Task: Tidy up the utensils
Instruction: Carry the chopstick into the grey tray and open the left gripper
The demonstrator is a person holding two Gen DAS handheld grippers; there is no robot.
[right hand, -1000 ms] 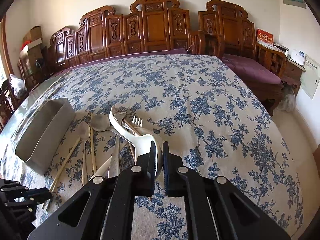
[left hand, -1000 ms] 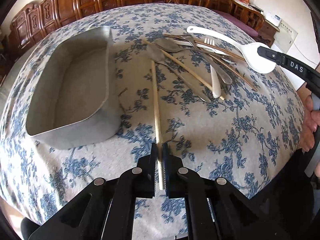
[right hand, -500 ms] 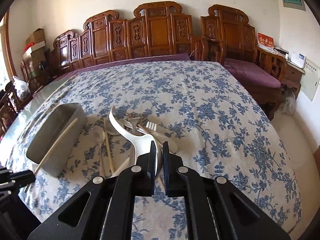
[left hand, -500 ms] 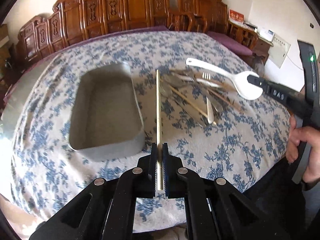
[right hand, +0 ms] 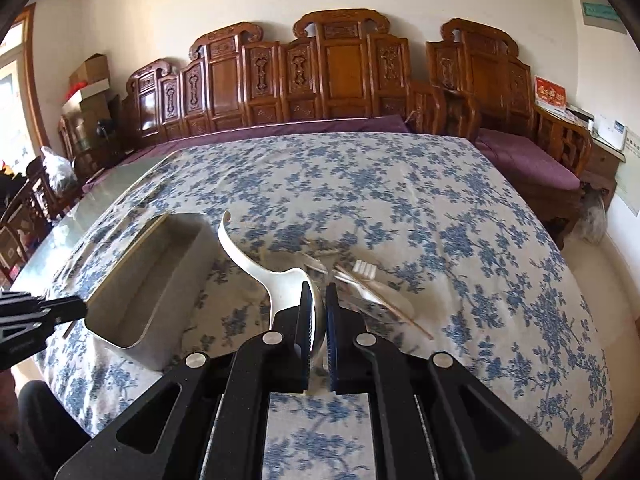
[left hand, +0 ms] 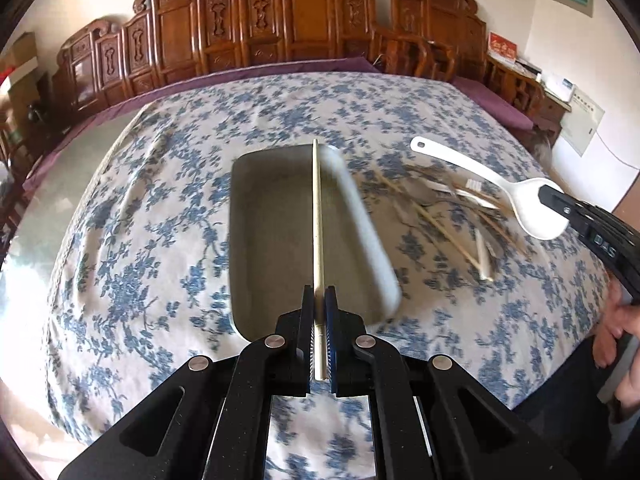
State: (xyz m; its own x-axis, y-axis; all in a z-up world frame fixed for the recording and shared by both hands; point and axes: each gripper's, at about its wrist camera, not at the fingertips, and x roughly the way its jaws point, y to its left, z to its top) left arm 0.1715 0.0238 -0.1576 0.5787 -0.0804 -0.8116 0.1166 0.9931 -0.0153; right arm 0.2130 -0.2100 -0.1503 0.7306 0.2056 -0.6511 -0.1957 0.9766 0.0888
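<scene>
Apparently empty metal tray point(left hand: 276, 240) under chopstick point(left hand: 318, 216) clamped in left hand-held gripper point(left hand: 319, 316).

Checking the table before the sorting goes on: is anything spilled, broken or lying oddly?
Nothing spilled or broken. Loose chopsticks and a fork lie crisscrossed in a heap beside the tray, which holds no utensils yet.

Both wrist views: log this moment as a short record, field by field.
left gripper: shut on one chopstick, held over the metal tray
right gripper: shut on the white ladle, gripped at the bowl, lifted
tray contents: none visible
remaining pile: chopsticks, spoons, a fork, right of the tray
surface: blue floral tablecloth
</scene>
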